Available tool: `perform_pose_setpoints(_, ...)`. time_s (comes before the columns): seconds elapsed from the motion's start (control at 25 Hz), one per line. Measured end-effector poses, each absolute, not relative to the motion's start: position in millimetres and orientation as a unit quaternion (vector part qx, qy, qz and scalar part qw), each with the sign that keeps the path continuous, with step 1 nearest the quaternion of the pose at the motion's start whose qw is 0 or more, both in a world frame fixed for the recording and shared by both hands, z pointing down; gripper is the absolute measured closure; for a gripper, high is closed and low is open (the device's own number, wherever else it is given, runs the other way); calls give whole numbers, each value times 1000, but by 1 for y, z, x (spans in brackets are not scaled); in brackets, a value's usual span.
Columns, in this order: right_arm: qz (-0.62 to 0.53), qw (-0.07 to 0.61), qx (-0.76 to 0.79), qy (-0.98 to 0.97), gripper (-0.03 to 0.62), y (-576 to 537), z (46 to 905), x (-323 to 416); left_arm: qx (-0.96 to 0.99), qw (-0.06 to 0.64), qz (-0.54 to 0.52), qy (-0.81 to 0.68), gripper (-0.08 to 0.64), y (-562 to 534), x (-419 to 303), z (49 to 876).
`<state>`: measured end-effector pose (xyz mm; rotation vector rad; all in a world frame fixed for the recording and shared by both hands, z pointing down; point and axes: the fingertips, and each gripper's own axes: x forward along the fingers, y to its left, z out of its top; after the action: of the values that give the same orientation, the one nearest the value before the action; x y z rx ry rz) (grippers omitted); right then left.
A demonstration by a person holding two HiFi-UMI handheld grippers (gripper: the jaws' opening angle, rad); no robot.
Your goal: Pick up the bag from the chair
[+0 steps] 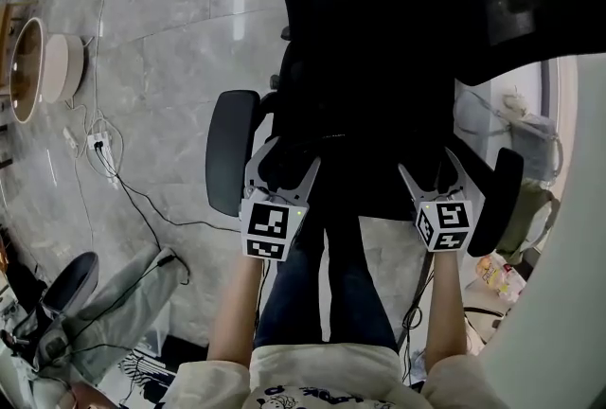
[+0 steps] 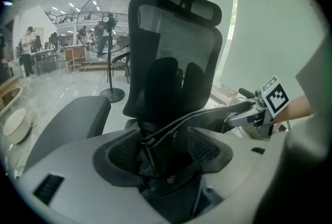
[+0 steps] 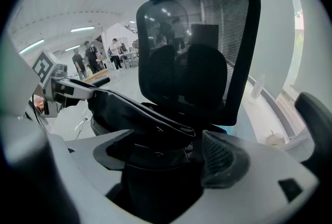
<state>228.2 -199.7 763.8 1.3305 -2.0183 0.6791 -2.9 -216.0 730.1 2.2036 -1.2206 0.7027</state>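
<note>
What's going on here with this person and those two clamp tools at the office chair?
A person stands at a black office chair with a two-jaw gripper in each hand. The left gripper and the right gripper both point down at a black bag lying on the seat. Each gripper's jaws stand apart with the bag's upper edge between them, so the bag is not yet clamped or lifted.

In the head view the black bag (image 1: pixel 379 166) blends into the dark chair (image 1: pixel 398 28); its outline cannot be told. Both gripper views hide the bag's bottom. Distant people (image 2: pixel 26 44) are too small to tell.
</note>
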Motion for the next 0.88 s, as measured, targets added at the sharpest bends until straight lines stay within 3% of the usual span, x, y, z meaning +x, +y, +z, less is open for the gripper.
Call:
perform_pose_setpoints(0.52,269,297,462,-791,284,-207,791,218,802,283,281,-445,288,-218,-4,771)
perform_pose_setpoints(0.72,257,295,480,-785,393,-210,790,224,804,287,272,-443,349,-216,1,772)
perform_pose_setpoints(0.88,249,303,477,-787,416,-209,789,227,808,281,276,-439,399,-213,1,769)
